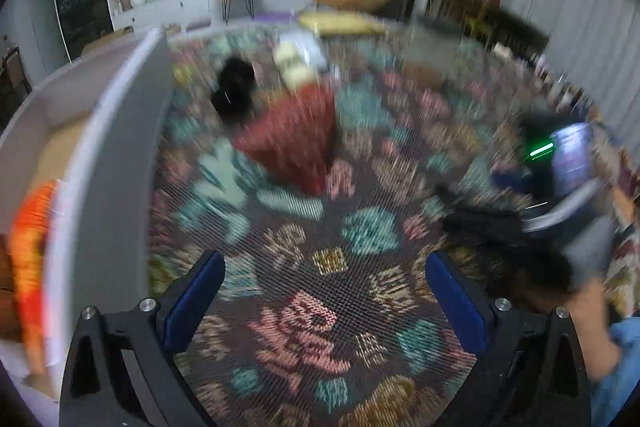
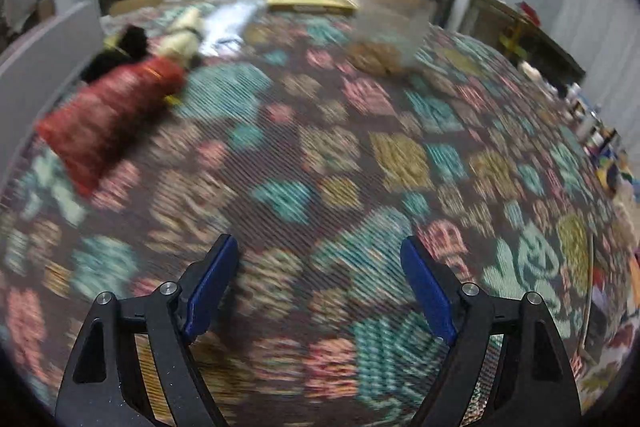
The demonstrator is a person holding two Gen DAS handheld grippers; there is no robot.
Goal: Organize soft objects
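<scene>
Both views motion-blurred. Left hand-held gripper point(image 1: 324, 291) and right hand-held gripper point(image 2: 320, 287) jaws apart, empty, above patterned cloth point(image 2: 320, 167). Red soft bundle point(image 1: 292, 143) ahead, details smeared.

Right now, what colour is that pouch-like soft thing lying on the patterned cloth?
Red. The soft pouch shows best in the right wrist view, though it is blurred.

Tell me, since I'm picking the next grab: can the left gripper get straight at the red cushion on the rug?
Probably yes. The left gripper is open with nothing between its fingers, and only bare patterned rug lies between it and the red cushion. The grey bin wall stands off to the side.
</scene>
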